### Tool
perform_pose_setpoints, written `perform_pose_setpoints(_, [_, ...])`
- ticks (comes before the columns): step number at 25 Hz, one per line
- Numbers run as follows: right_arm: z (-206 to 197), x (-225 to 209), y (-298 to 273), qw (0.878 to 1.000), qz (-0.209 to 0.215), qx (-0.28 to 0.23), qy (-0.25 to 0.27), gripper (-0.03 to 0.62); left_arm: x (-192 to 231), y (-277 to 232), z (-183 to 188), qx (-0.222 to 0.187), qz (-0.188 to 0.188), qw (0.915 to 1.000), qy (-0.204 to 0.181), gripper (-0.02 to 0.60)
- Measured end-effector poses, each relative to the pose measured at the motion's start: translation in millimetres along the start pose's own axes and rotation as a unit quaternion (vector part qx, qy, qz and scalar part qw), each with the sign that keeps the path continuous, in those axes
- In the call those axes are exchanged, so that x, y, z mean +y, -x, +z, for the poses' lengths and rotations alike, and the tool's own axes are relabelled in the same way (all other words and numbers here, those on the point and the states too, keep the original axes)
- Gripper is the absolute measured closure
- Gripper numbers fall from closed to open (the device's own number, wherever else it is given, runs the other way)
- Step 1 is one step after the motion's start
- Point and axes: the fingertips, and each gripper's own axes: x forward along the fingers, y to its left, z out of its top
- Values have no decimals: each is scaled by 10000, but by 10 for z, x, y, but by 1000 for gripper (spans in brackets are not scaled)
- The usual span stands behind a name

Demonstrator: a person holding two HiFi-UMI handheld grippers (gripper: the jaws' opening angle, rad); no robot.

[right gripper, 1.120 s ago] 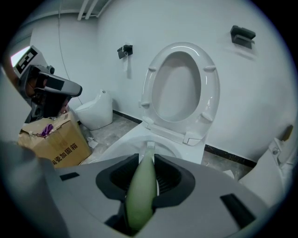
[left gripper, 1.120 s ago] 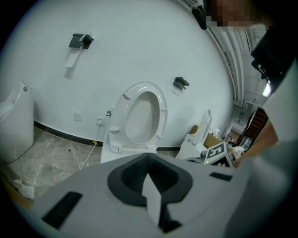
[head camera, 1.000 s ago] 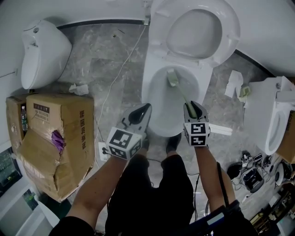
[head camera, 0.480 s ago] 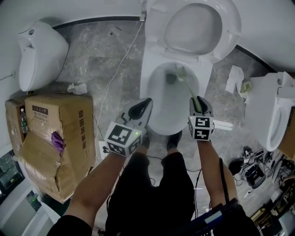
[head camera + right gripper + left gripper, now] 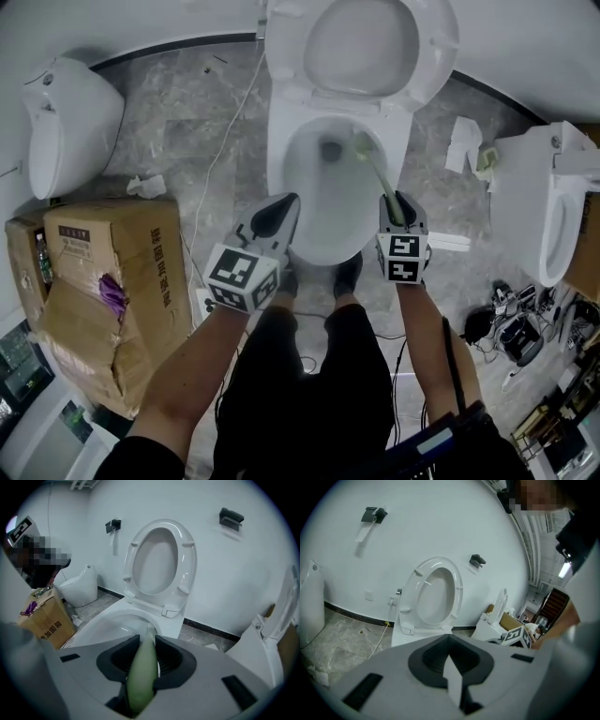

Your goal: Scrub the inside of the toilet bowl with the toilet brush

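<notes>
The white toilet bowl (image 5: 323, 225) stands open at the top middle of the head view, its seat and lid (image 5: 361, 47) raised against the wall. A pale green toilet brush (image 5: 375, 169) reaches into the bowl, its head against the right inner wall beside the drain hole (image 5: 330, 148). My right gripper (image 5: 395, 204) is shut on the brush handle (image 5: 142, 674) at the bowl's right front rim. My left gripper (image 5: 275, 217) is shut with nothing in it, hovering over the bowl's left front rim. The raised seat (image 5: 433, 595) fills the left gripper view.
A wall urinal (image 5: 61, 122) hangs at the left. A torn cardboard box (image 5: 103, 281) stands on the floor to its front. A white cable (image 5: 220, 159) runs across the marble floor. Another toilet (image 5: 539, 211) and tangled cables (image 5: 511, 328) are on the right.
The brush head has swept from the left of the drain hole across to the bowl's right inner wall. Both grippers kept their places at the front rim.
</notes>
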Motion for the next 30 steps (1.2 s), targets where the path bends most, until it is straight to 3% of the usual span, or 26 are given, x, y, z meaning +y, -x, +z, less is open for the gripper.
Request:
perform_pose_setpoints(7, [-197,-103,221,9998,-122,145,5,485,-171,48,-51,-3,-85,10000,20,572])
perform_pose_setpoints(24, [-616,142,753,9988,182,351,284,485,-330,294,-183,-5,24,10000,26,572])
perform_pose_setpoints(30, [-818,262,894,9976,317,457,423,485,-452,335,-177,-176,88,9994,-272,572])
